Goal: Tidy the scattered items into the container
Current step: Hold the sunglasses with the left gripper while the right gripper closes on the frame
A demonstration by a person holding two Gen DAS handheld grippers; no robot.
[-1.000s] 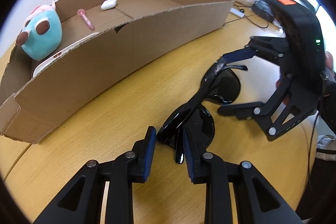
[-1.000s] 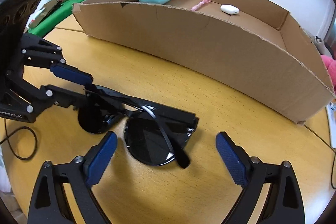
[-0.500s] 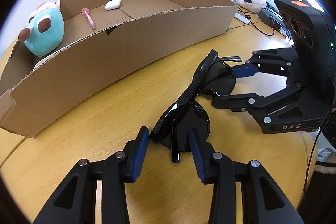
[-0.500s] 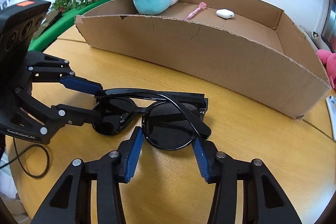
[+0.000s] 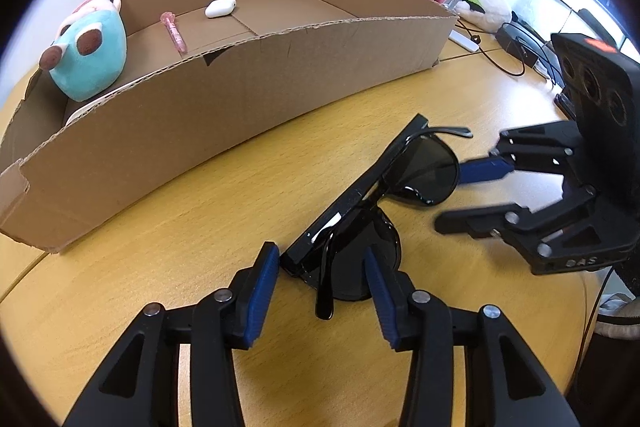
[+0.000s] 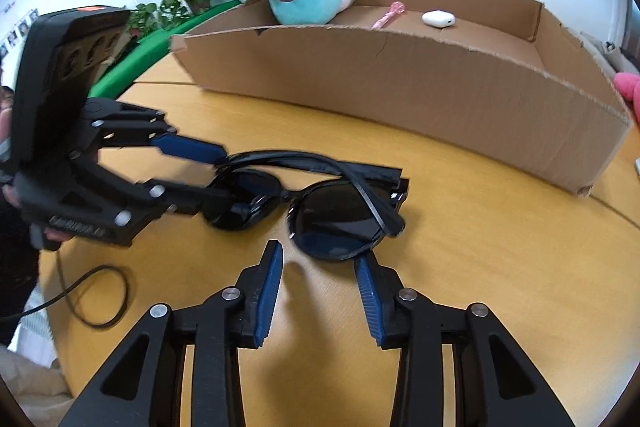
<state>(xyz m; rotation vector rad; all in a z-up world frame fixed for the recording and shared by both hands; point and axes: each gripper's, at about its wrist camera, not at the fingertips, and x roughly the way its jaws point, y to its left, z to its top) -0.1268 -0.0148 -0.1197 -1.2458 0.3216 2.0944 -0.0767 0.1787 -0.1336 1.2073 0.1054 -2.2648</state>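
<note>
Sunglasses [image 5: 384,211] lie on the tabletop [image 5: 200,227] near the box [image 5: 240,99]. Left tool [image 5: 320,283] opening astride one lens; right tool [image 6: 318,283] closing, empty. Next, I judge: grip, lift over the wall.

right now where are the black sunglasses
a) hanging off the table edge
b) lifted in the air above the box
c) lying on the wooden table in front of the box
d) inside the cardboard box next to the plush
c: the sunglasses lie folded on the wooden table, on the near side of the cardboard box, whose floor holds the teal plush, a pink pen and a white case.
</note>
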